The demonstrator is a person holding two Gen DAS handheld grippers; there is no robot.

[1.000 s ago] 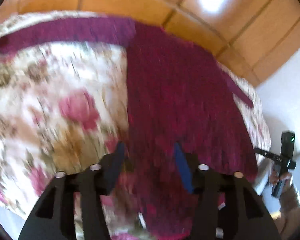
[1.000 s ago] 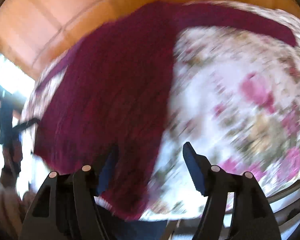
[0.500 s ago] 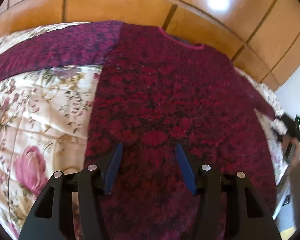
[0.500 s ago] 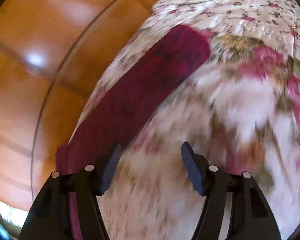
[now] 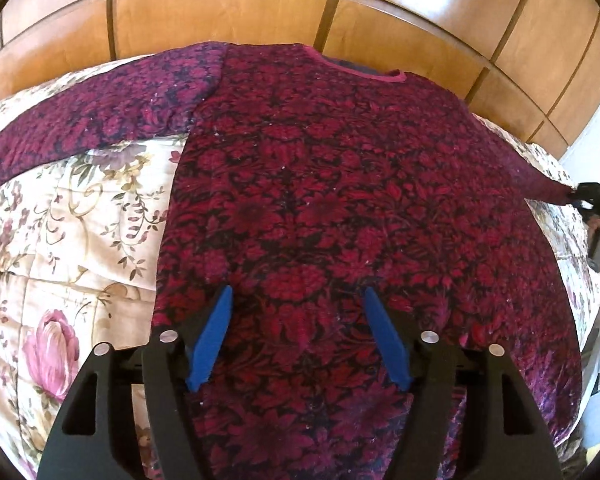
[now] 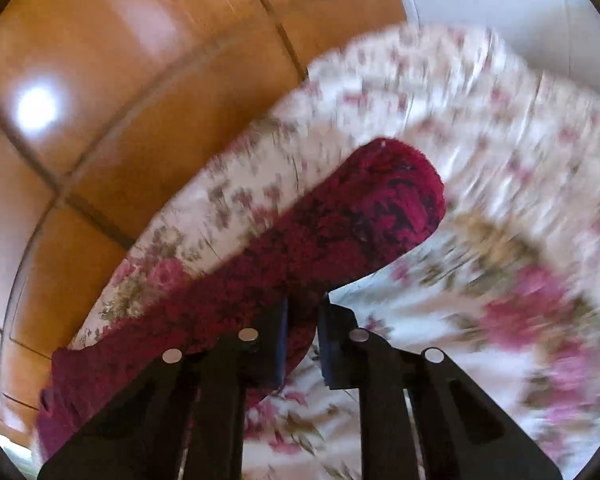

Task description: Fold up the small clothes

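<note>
pinching sweater (image 6: 340, 232) sleeve w/ right hand-held gripper (image 6: 302, 320); left hand-held gripper (image 5: 296, 300) open above body.

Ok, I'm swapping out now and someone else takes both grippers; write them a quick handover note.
Right gripper: jaws have just closed, now shut on the sweater's right sleeve near its cuff.
Left gripper: jaws have just opened wider, open above the sweater near the hem, holding nothing.
Sweater lies flat, front up, on the floral quilt, neck toward the wooden headboard, left sleeve spread out.
Done: sleeve gripped.
Left: no fold made yet; probably bring the sleeves in, then fold the body.
</note>
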